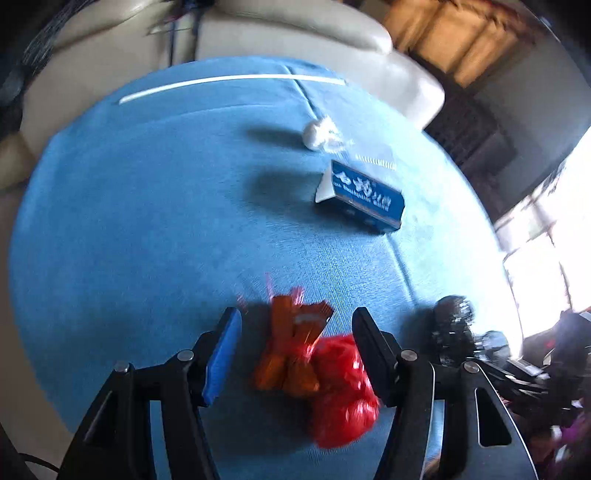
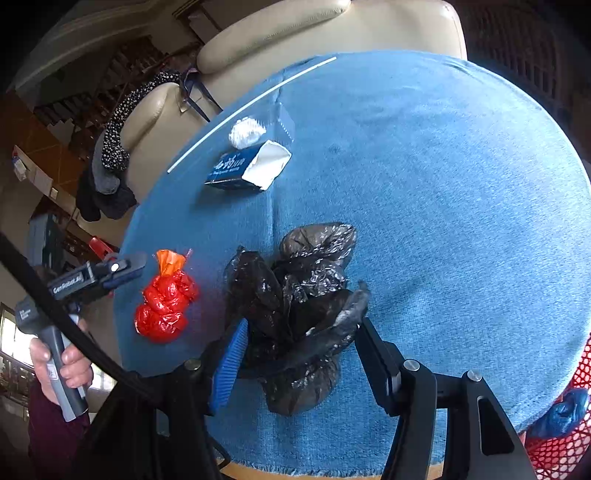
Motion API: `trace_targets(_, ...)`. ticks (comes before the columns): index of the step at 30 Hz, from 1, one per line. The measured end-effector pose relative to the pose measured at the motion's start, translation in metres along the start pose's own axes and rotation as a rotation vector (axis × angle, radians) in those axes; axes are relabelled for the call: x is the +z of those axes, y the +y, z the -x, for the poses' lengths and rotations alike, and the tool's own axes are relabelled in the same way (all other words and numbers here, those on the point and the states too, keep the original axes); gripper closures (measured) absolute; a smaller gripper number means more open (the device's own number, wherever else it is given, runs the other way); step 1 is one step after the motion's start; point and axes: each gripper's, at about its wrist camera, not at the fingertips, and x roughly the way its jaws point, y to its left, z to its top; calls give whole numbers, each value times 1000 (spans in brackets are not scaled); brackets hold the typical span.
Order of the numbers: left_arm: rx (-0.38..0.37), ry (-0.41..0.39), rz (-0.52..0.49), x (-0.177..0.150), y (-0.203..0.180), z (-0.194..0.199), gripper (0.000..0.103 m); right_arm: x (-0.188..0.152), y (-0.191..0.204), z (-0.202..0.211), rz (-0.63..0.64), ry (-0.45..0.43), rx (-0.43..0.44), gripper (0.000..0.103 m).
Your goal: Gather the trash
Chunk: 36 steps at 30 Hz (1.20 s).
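Note:
A knotted red plastic bag (image 1: 340,387) with an orange twisted top lies on the blue cloth (image 1: 147,221). My left gripper (image 1: 297,314) stands open around it, and the blue pad (image 1: 221,354) is clear of the bag. A crumpled black plastic bag (image 2: 295,295) lies between the fingers of my right gripper (image 2: 303,325), which is open; the bag brushes the blue pad (image 2: 229,369). The right wrist view also shows the red bag (image 2: 166,306) and the left gripper (image 2: 122,269) beside it, held by a hand (image 2: 62,362). Farther off lie a blue carton (image 1: 364,195) and a white tissue wad (image 1: 319,133).
A long white stick (image 1: 229,83) lies near the cloth's far edge, with a clear wrapper (image 2: 282,122) by the tissue. A cream sofa (image 2: 295,33) stands behind the table. A red mesh basket (image 2: 565,443) sits at the right edge, and dark clothes (image 2: 110,184) hang on the sofa arm.

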Motion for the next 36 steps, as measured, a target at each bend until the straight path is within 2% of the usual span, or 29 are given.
trace_targets(1, 3, 15, -11, 4, -4, -8, 40, 0, 1, -1, 0, 3, 3, 40)
trace_targets(4, 4, 80, 39, 10, 4, -30, 40, 2, 5, -3, 12, 2, -3, 40)
trace_targets(5, -2, 102, 58, 10, 9, -34, 43, 2, 6, -3, 16, 1, -3, 40)
trace_targets(6, -1, 82, 60, 13, 11, -35, 49, 3, 9, -3, 26, -3, -3, 40)
trace_targets(8, -20, 96, 69, 11, 16, -36, 63, 4, 11, -5, 40, -4, -2, 40)
trace_targets(9, -37, 103, 81, 10, 19, -36, 65, 4, 12, -7, 44, -3, 1, 46)
trace_targets(10, -43, 97, 87, 8, 21, -36, 65, 3, 12, -9, 48, 0, 5, 58)
trace_targets(12, -28, 85, 83, 6, 23, -34, 66, 3, 13, -15, 59, 21, 9, 64)
trace_targets(19, 4, -7, 108, 10, 35, 2, 67, -2, 14, -8, 75, -14, -11, 65)
trace_targets(23, 19, -76, 101, 13, 28, 30, 67, -1, 9, 5, 61, -51, 6, 65)
trace_targets(29, 96, -177, 23, 5, -11, 64, 67, 0, 9, 27, 69, -118, 4, 65)
trace_targets(36, 230, -266, -161, -8, -80, 82, 67, -8, 1, 58, 71, -189, -13, 65)
